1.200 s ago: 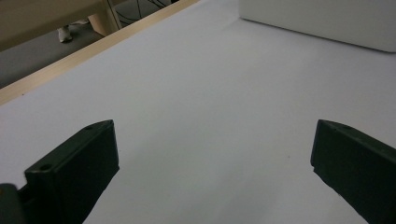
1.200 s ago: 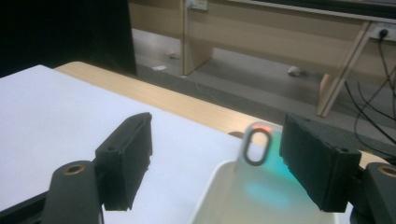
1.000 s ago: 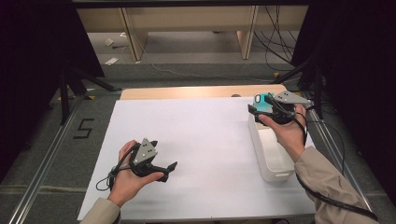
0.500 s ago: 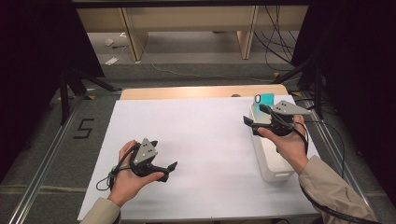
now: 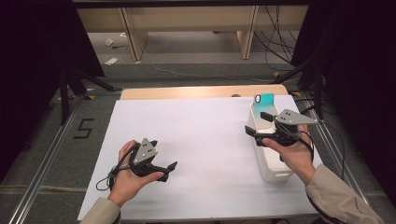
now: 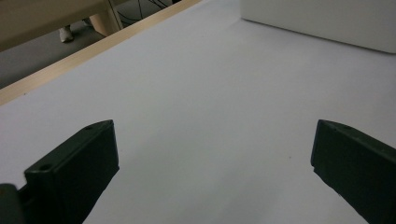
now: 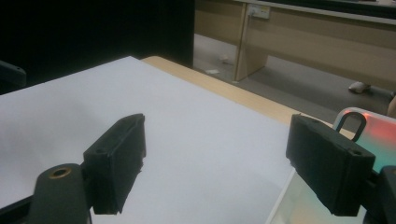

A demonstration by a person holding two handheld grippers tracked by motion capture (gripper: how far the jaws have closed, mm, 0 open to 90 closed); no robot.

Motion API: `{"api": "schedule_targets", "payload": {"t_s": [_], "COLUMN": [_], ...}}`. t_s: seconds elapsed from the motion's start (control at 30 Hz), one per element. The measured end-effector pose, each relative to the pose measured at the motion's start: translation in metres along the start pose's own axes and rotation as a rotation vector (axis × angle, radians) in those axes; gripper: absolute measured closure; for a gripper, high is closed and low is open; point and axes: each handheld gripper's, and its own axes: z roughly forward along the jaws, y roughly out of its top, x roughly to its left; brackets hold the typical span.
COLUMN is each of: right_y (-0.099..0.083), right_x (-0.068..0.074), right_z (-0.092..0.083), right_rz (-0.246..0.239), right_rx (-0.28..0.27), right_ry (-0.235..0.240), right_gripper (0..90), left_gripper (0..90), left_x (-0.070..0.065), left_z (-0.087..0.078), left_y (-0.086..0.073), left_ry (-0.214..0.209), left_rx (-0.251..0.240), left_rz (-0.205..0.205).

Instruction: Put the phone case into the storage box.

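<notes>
On the left of the high view, the person's left hand [image 5: 126, 175] rests low on the white desk [image 5: 201, 140], holding the left tongs [image 5: 169, 169] level, their tips pointing toward the middle of the sheet. In the left gripper view these tongs [image 6: 212, 154] stand wide apart with only bare white surface between the two black jaws, and the side of the white bin [image 6: 322, 21] shows at the far upper right, well apart from them. A cable trails from this gripper around the wrist. The middle of the desk lies between the two hands, with a strip of bare wood along its far edge. Toward the right, the right hand [image 5: 292, 151] holds the right tongs [image 5: 256, 125] over the near part of the white bin [image 5: 273, 170], which stands lengthwise along the desk's right edge. A teal phone case [image 5: 265, 101] stands tilted against the bin's far end, its camera hole at the top left corner. The right tongs [image 7: 215, 158] have just been opening and now stand apart, nothing between them; in the right gripper view the case [image 7: 380, 137] shows just past the right-hand jaw, untouched, its surface glinting pink and green.
</notes>
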Motion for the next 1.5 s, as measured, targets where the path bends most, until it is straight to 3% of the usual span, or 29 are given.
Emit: {"api": "schedule_targets", "payload": {"t_s": [1.5], "right_y": [-0.023], "right_x": [0.016], "right_z": [-0.048], "right_rz": [-0.038], "right_rx": [-0.066], "right_ry": [0.098], "right_gripper": [20.9], "left_gripper": [0.0], "left_x": [0.001], "left_z": [-0.002], "left_y": [0.001], "left_ry": [0.011], "left_rx": [-0.01], "left_rz": [-0.008]}}
